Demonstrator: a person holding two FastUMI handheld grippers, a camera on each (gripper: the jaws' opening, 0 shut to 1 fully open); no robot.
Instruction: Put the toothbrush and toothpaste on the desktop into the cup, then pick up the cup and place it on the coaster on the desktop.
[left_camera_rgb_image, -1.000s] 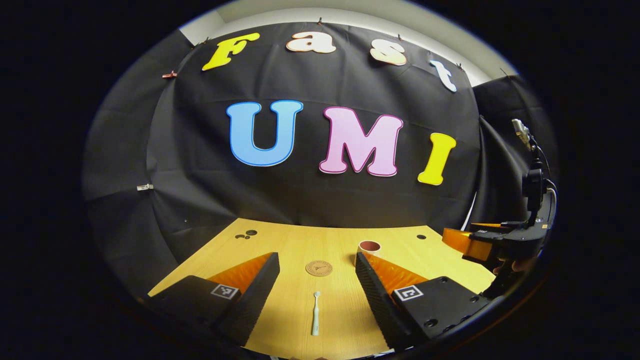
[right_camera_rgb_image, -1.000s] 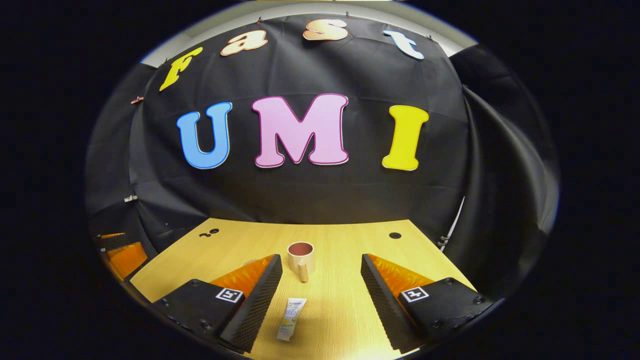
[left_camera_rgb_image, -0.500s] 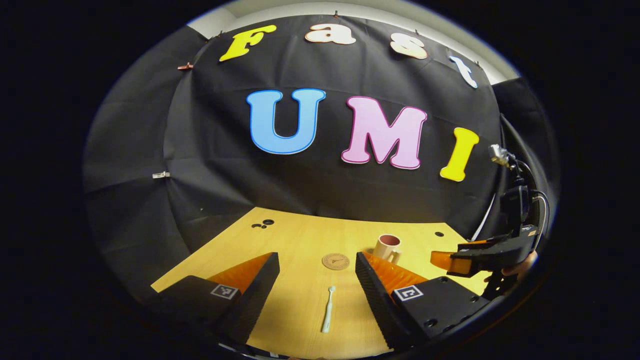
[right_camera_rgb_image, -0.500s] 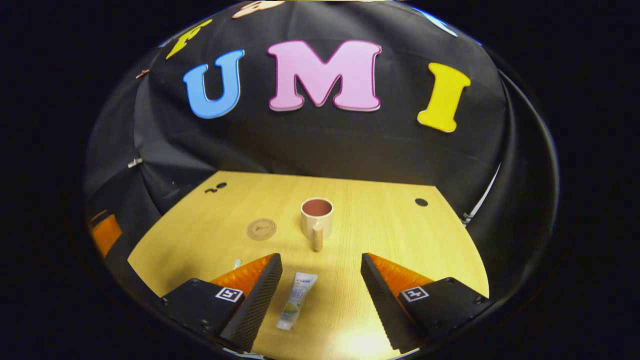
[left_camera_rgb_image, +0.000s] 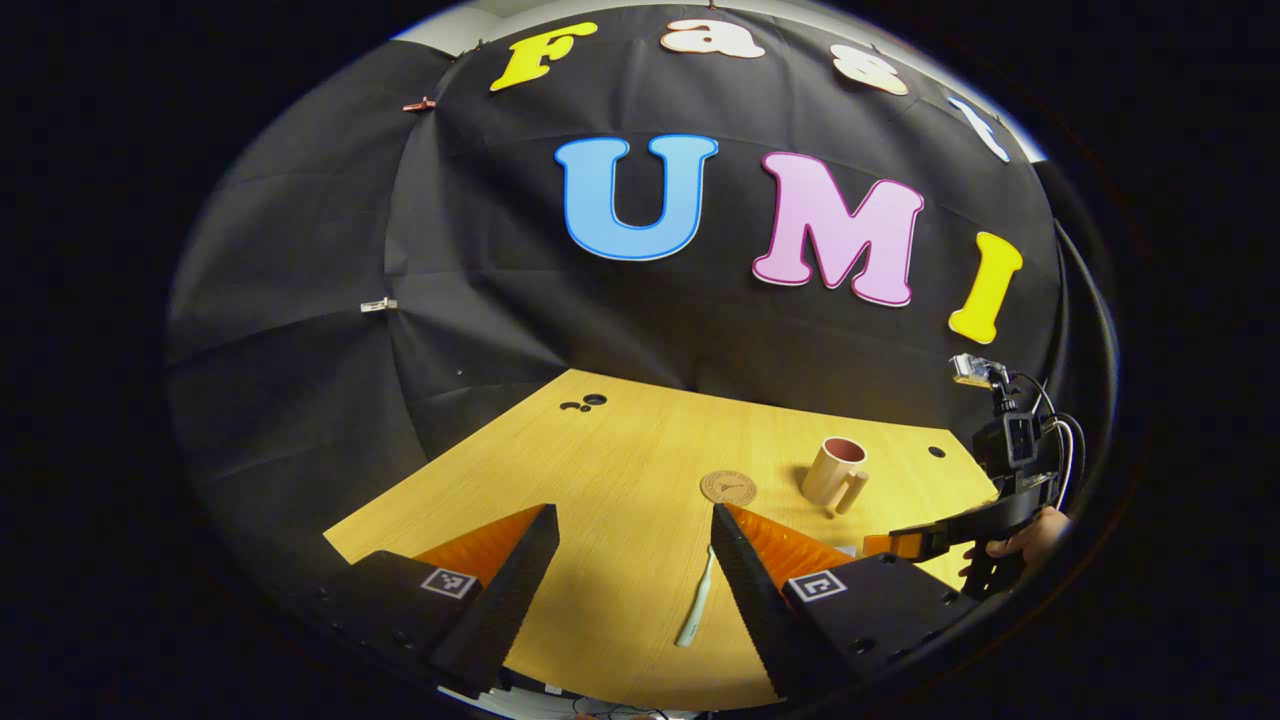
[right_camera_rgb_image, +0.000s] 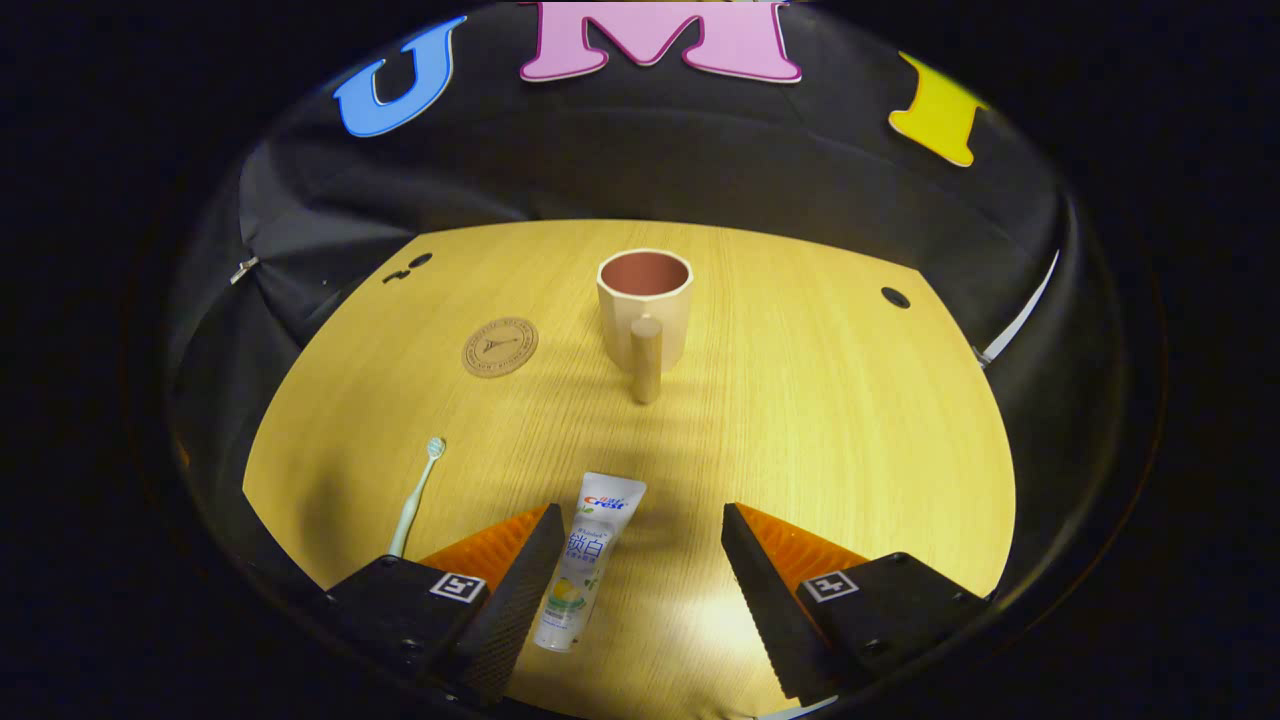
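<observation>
A pale toothbrush (left_camera_rgb_image: 697, 611) lies flat on the wooden desktop (left_camera_rgb_image: 610, 470), close to the right finger of my open left gripper (left_camera_rgb_image: 632, 520). Beyond it sit the round coaster (left_camera_rgb_image: 728, 487) and the beige cup (left_camera_rgb_image: 832, 470) with its handle toward me. In the right gripper view, the white toothpaste tube (right_camera_rgb_image: 584, 558) lies between the fingers of my open right gripper (right_camera_rgb_image: 640, 522), nearer the left one. The cup (right_camera_rgb_image: 645, 305) stands upright farther off, the coaster (right_camera_rgb_image: 499, 346) to its left, the toothbrush (right_camera_rgb_image: 415, 494) at the near left. The right gripper (left_camera_rgb_image: 925, 540) also appears at the right of the left gripper view.
The desktop (right_camera_rgb_image: 800, 400) has small dark holes at the far left (right_camera_rgb_image: 410, 265) and far right (right_camera_rgb_image: 895, 297). Black cloth walls close in the back and sides. A hand (left_camera_rgb_image: 1020, 538) holds the right gripper at the desk's right edge.
Both cameras have tilted down and risen, so more of the desktop shows. The right gripper has come closer over the toothpaste. The left view has swung left; the toothbrush now lies nearer its right finger.
</observation>
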